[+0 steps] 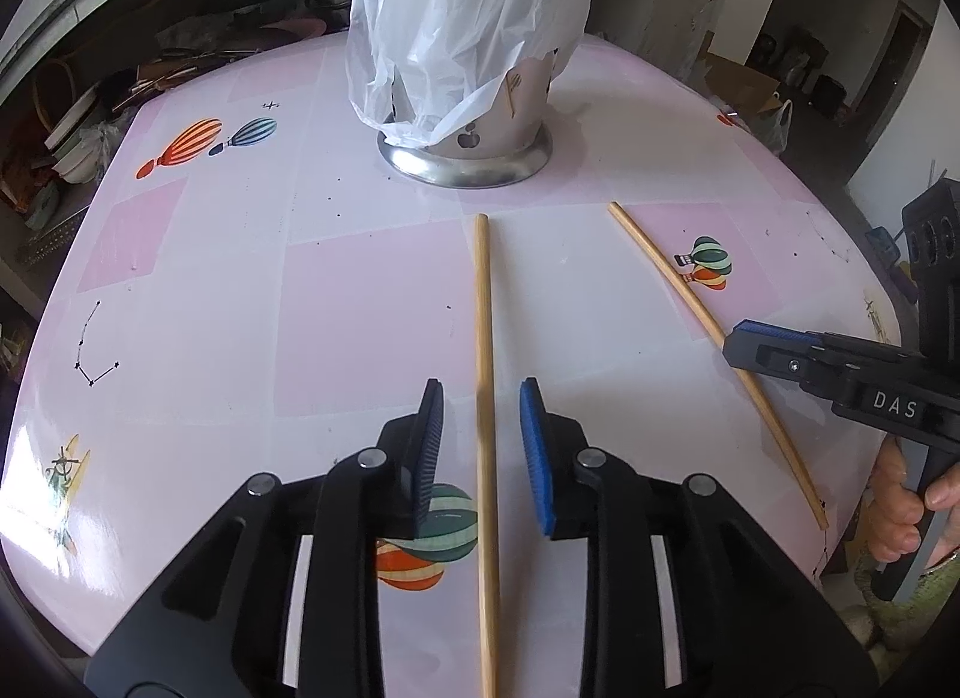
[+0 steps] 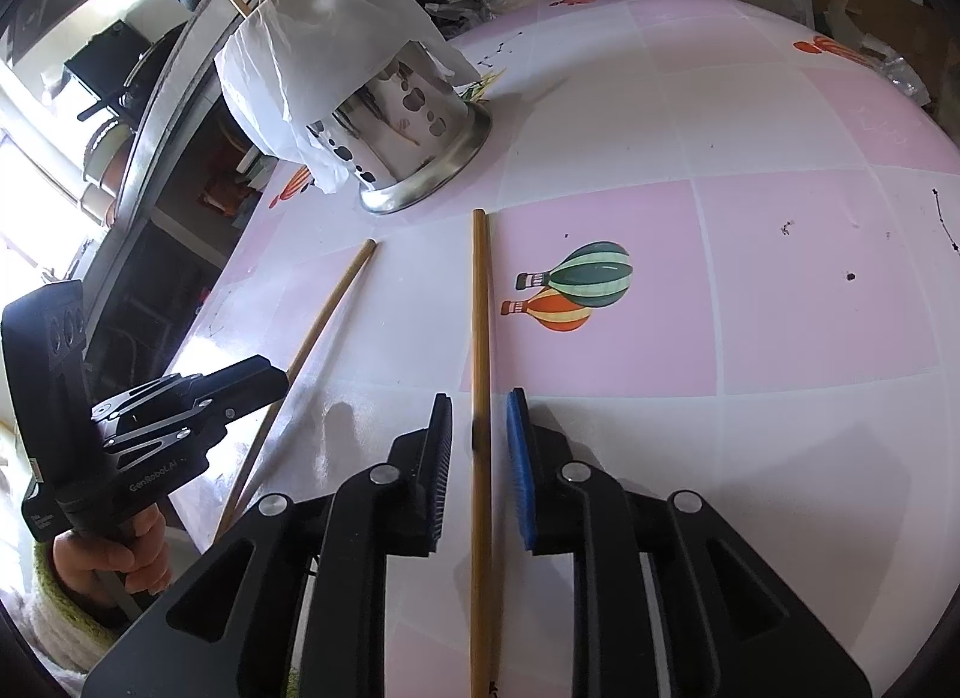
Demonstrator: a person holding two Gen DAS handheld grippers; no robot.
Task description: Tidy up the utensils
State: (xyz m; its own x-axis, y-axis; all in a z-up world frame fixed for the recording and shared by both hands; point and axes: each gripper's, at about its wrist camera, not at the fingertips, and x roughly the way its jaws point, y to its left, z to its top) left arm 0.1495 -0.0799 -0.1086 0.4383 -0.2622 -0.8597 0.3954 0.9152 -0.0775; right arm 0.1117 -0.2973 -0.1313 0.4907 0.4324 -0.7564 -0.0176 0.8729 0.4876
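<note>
Between the spread fingers of the left gripper [image 1: 482,446] lay one chopstick [image 1: 485,428], its long axis running straight ahead along the fingers toward the steel utensil holder [image 1: 474,140]. Neither pad touched it, so nothing was grasped. The right gripper [image 2: 479,458] stood likewise released, straddling the second chopstick [image 2: 480,398], which also pointed toward the holder. Both sticks rested flat on the pink tablecloth [image 1: 210,308], side by side but apart. Each hand seemed equally near its own stick; closing squarely across each shaft looked sufficient.
</note>
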